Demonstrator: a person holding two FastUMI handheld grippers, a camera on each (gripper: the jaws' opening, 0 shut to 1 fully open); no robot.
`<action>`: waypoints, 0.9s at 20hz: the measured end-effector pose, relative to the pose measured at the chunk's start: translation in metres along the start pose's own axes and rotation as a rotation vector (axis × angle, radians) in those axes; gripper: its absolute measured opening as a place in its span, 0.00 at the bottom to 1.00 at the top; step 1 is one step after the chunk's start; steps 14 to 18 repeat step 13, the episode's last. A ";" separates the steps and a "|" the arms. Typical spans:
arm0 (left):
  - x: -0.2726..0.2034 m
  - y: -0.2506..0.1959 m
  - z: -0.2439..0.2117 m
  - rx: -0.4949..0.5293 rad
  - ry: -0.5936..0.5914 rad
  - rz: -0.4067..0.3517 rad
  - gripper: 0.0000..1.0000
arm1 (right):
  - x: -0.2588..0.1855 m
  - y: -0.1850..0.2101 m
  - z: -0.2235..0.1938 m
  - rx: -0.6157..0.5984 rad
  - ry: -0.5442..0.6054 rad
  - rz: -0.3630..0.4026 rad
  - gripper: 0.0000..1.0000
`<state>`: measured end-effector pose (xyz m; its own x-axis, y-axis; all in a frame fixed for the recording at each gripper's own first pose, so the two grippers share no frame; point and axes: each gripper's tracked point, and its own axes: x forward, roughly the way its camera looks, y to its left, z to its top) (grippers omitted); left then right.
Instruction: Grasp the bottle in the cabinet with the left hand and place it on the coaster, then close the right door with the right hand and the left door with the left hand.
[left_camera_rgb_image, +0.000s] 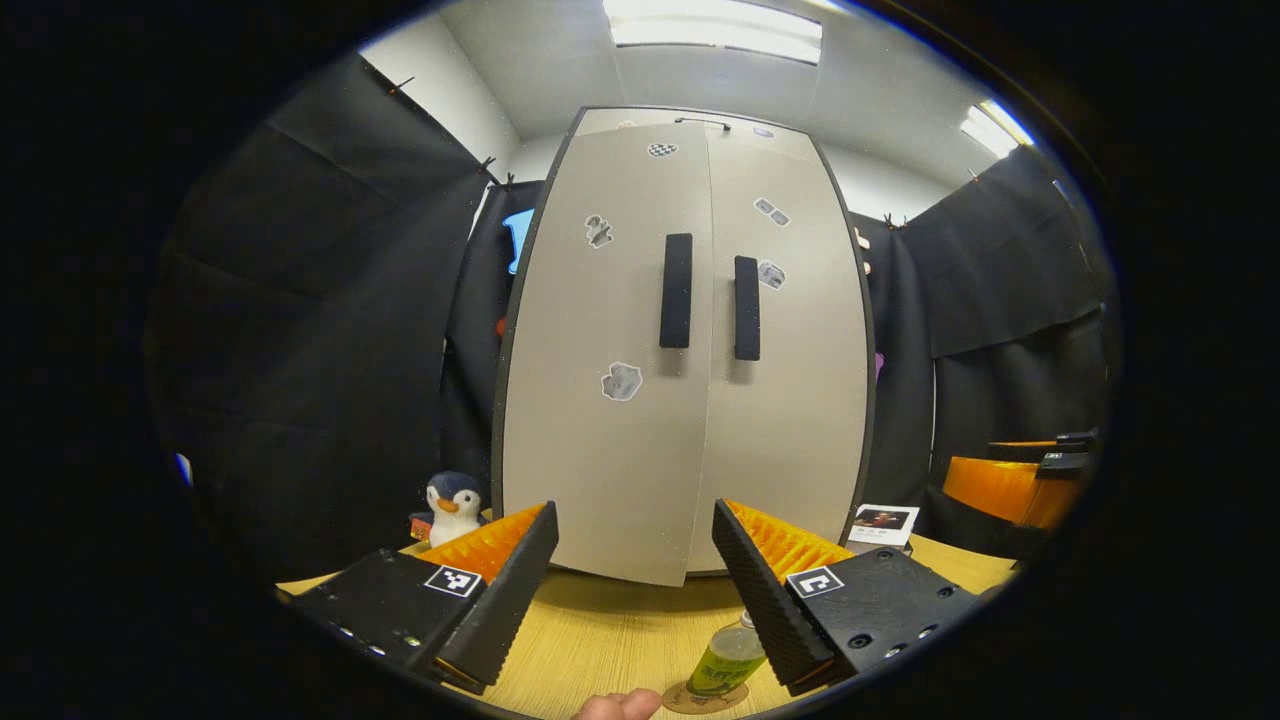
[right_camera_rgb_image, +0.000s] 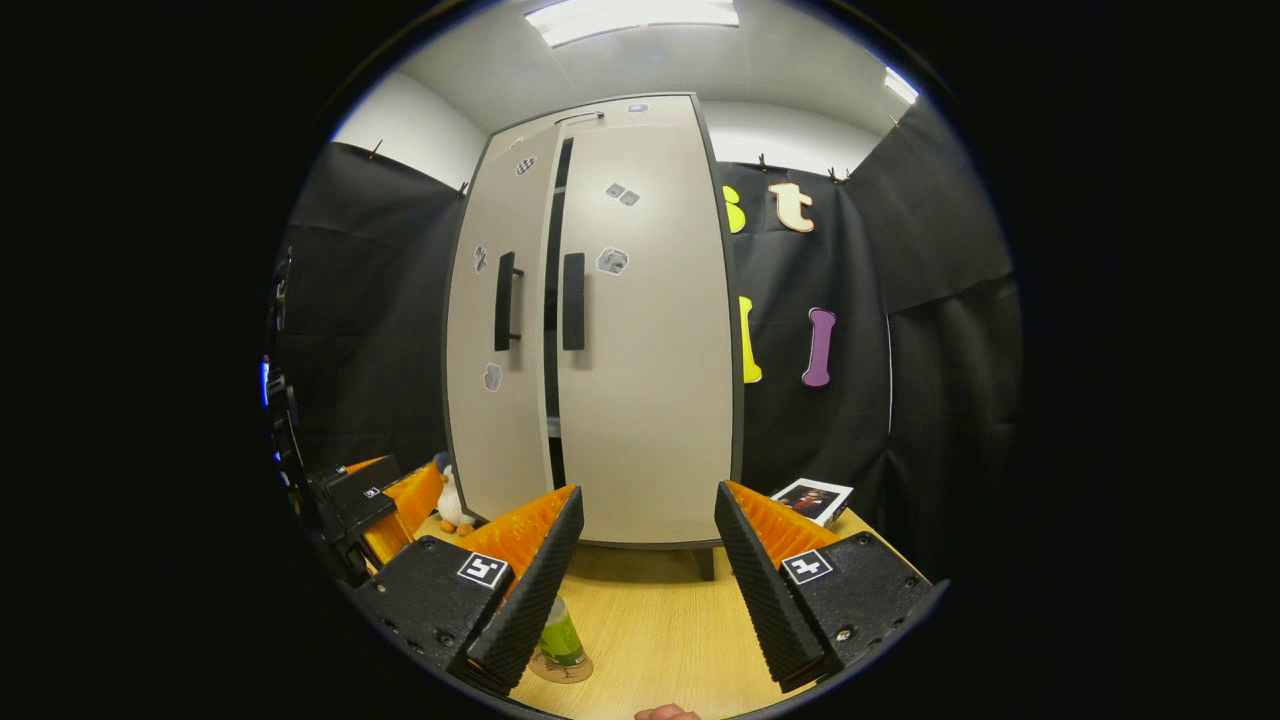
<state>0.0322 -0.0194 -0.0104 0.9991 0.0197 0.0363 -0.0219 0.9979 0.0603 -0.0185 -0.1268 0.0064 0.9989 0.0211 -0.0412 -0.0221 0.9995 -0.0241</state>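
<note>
Left gripper (left_camera_rgb_image: 632, 560): released, fingers spread wide with nothing between them, held above the table and facing the cabinet front. It is also seen from the right gripper view at the far left (right_camera_rgb_image: 385, 505), apart from the cabinet.
Right gripper (right_camera_rgb_image: 645, 545): released as well, fingers wide apart and empty, pointing at the cabinet. In the left gripper view its body sits at the far right edge (left_camera_rgb_image: 1040, 480).
Bottle (left_camera_rgb_image: 728, 660): green, just below and behind the left gripper's right finger, partly hidden by it; upright on the coaster. In the right gripper view it stands beside that gripper's left finger (right_camera_rgb_image: 561, 635).
Coaster (left_camera_rgb_image: 700, 700): round, cork-coloured, flat on the table under the bottle, near the lower edge of the view.
Table (left_camera_rgb_image: 620, 630): pale wood, beneath both grippers.
Cabinet (left_camera_rgb_image: 690, 350): straight ahead of the left gripper, tall, pale grey, with stickers on its doors.
Right door (right_camera_rgb_image: 650, 340): appears flush with the cabinet front, dark handle near its inner edge.
Left door (right_camera_rgb_image: 500, 330): slightly ajar; the right gripper view shows a dark gap between it and the right door.
Penguin toy (left_camera_rgb_image: 452, 508): on the table, ahead and left of the left gripper, beside the cabinet's left corner.
Photo card (left_camera_rgb_image: 882, 522): ahead and right of the left gripper, by the cabinet's right corner.
Fingertip (left_camera_rgb_image: 620, 706): a person's, at the bottom edge below the left gripper.
</note>
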 end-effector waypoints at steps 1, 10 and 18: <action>0.000 0.000 0.000 -0.005 0.004 -0.001 0.95 | 0.001 0.001 0.000 0.002 0.001 0.001 0.82; 0.001 0.001 -0.008 -0.006 0.035 0.001 0.95 | 0.005 0.003 0.000 0.002 0.004 0.008 0.82; 0.002 0.001 -0.008 -0.013 0.039 0.000 0.95 | 0.006 0.003 -0.001 0.002 0.009 0.006 0.82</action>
